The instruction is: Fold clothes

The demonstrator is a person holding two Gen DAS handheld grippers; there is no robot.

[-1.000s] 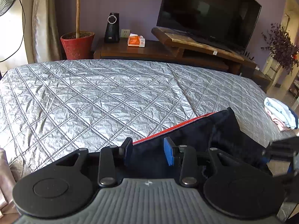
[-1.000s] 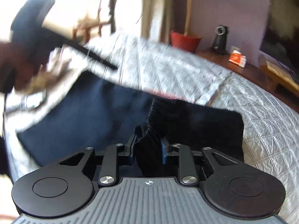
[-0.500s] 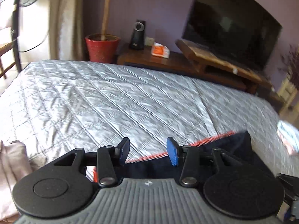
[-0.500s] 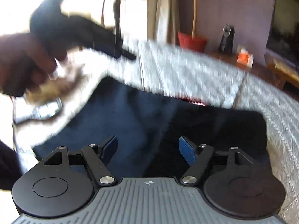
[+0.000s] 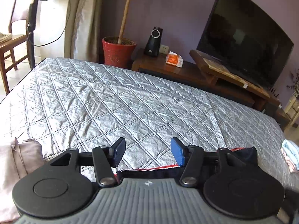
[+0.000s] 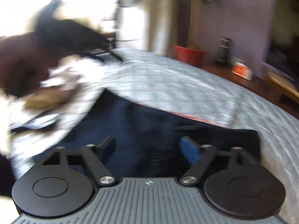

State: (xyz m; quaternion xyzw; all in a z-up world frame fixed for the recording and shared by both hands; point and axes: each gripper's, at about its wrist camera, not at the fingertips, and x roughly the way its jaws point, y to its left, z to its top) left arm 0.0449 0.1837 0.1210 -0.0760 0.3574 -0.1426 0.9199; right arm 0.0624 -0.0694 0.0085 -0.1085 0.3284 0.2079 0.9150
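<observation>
A dark navy garment [image 6: 149, 128] with a red-trimmed edge lies folded flat on the silver quilted bed [image 5: 119, 100]. In the left wrist view only its far edge [image 5: 243, 154] and red trim show, just under and behind my left gripper [image 5: 147, 154], which is open and empty above the quilt. My right gripper [image 6: 147, 147] hangs open over the garment's middle with nothing between its fingers. The right wrist view is blurred by motion. A hand holding the left gripper's handle [image 6: 61, 35] shows at upper left there.
A pale pink cloth [image 5: 16, 168] lies at the bed's left edge, and a light blue and pink folded pile [image 5: 290, 154] at its right edge. Beyond the bed stand a red plant pot [image 5: 117, 53], a wooden TV stand [image 5: 214, 72], a television and a fan.
Both grippers opened and let go of the navy garment, which now lies flat. The left gripper drew back and up so that less of the garment shows; the right one rose slightly.
</observation>
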